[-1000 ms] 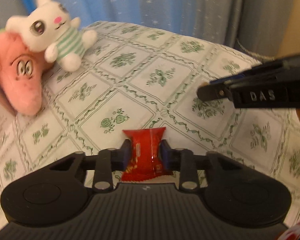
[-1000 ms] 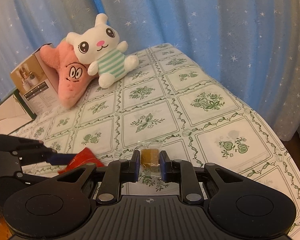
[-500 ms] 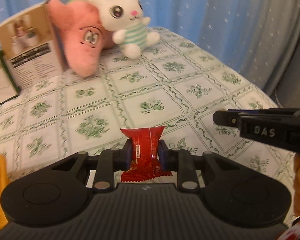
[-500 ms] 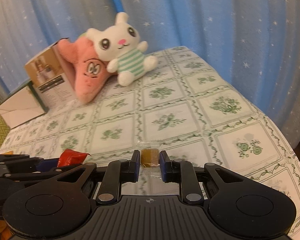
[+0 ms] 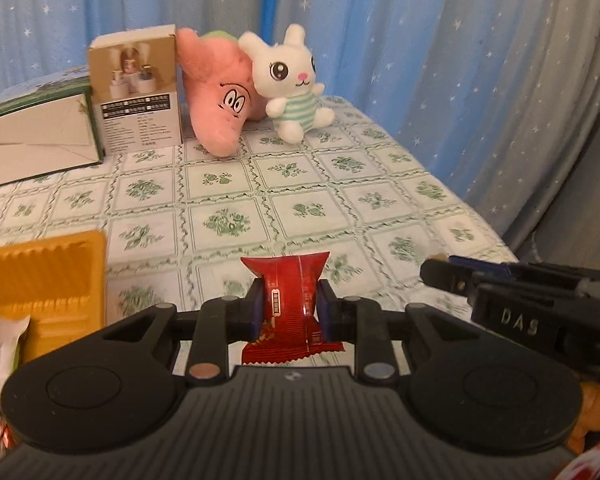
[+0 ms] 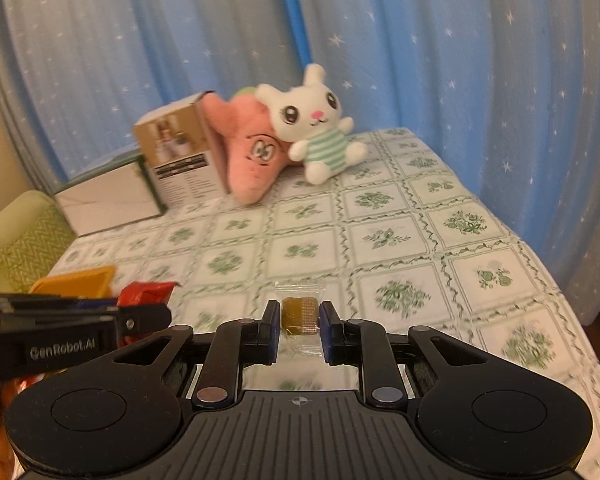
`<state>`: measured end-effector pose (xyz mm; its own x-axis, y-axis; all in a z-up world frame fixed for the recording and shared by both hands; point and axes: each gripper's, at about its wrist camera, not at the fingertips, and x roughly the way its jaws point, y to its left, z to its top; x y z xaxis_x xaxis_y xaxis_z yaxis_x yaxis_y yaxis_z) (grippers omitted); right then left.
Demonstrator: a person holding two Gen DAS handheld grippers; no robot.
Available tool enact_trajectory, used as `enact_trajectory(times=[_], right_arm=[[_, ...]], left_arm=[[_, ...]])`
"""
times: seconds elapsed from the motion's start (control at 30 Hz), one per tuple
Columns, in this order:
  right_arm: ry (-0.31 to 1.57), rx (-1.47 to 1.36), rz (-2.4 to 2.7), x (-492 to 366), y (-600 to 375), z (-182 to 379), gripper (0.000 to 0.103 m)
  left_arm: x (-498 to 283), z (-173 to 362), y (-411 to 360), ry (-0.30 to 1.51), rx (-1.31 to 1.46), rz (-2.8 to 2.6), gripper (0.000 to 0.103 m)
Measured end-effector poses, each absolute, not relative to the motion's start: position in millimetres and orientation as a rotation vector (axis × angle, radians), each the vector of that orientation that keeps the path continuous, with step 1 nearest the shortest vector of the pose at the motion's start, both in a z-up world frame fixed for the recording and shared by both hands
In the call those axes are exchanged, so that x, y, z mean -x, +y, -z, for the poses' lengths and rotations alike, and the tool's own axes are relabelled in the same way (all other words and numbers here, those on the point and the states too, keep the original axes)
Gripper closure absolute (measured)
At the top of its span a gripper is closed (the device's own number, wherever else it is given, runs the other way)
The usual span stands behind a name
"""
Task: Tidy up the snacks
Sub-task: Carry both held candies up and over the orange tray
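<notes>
Blue star-dotted curtains (image 5: pixel 440 80) hang behind a bench covered by a white cloth with green floral squares (image 5: pixel 228 224). At its far side a pink plush star with a cartoon face (image 5: pixel 220 96) leans beside a white plush rabbit in a green striped shirt (image 5: pixel 292 88), with a brown printed cardboard box (image 5: pixel 136 92) upright just left of them and a flat white box with a green edge (image 5: pixel 36 140) further left.

The left gripper (image 5: pixel 290 306) has its fingers closed on a red foil snack packet (image 5: pixel 290 304). The packet is held above the cloth with its long axis running away from the camera, one crimped end pointing far and the other toward the gripper body; the pads press its two long sides near the middle. Near left lies an orange plastic tray (image 5: pixel 44 280), with a white-wrapped snack (image 5: pixel 0 360) at its near edge.

The right gripper (image 6: pixel 300 330) has its fingers closed on a small clear-wrapped brown candy (image 6: pixel 299 316). The brown block sits squarely between the pads, clear of the cloth, and the wrapper's sealed ends stick out toward the far side and the near side.
</notes>
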<state>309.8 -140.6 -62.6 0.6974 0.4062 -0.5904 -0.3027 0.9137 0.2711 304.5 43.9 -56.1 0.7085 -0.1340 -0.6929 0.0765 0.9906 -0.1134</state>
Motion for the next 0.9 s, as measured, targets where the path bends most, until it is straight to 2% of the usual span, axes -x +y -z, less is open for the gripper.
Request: enact_trajectory(times=[0.5, 0.9], right_arm=[[0.655, -0.13, -0.434, -184, -122, 12, 0.082], [0.661, -0.124, -0.513, -131, -90, 4, 0.082]], left_arm=[[-178, 4, 61, 0.707, 0.153, 0.063, 0.079], [-109, -10, 104, 0.671, 0.178, -0.025, 0.079]])
